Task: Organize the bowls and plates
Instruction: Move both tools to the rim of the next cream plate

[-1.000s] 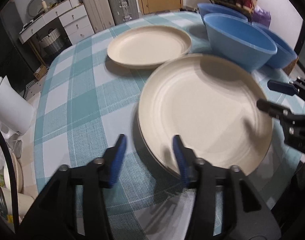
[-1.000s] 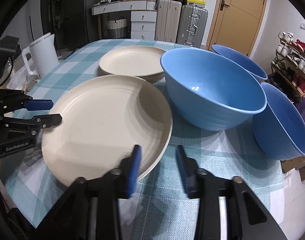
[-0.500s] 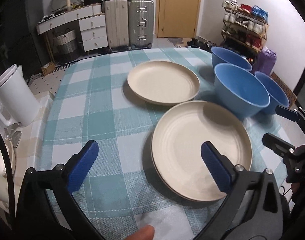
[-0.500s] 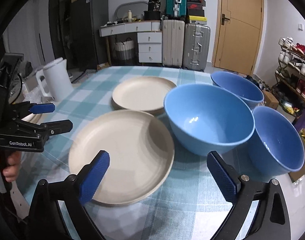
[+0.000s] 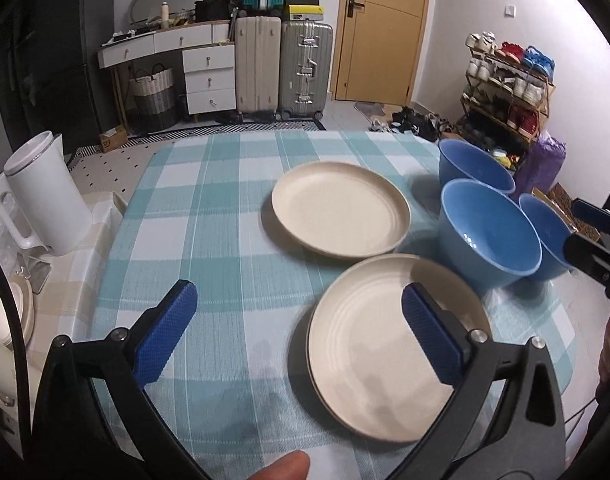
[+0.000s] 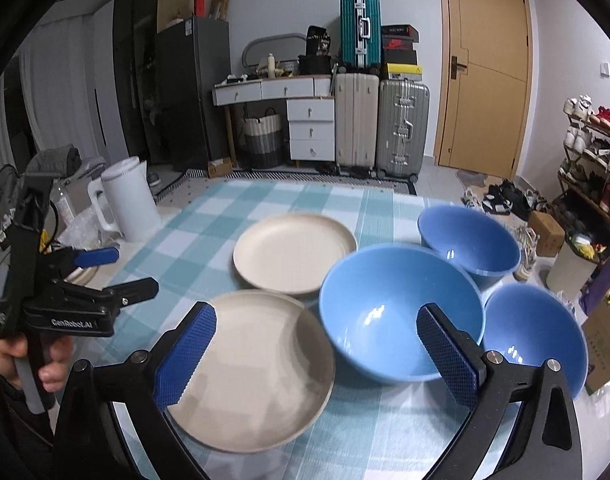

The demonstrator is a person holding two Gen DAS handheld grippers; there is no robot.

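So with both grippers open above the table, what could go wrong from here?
1. The near plate sits close to the table's near edge; a push while gripping could slide it off.
2. Its rim looks almost against the middle bowl, so the right gripper could knock that bowl.
3. The three bowls crowd together; lifting one may bump its neighbours.

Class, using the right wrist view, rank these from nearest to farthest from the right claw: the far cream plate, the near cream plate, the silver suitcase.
1. Near cream plate, just ahead-left of the right claw.
2. Far cream plate, mid-table.
3. Silver suitcase, against the back wall.
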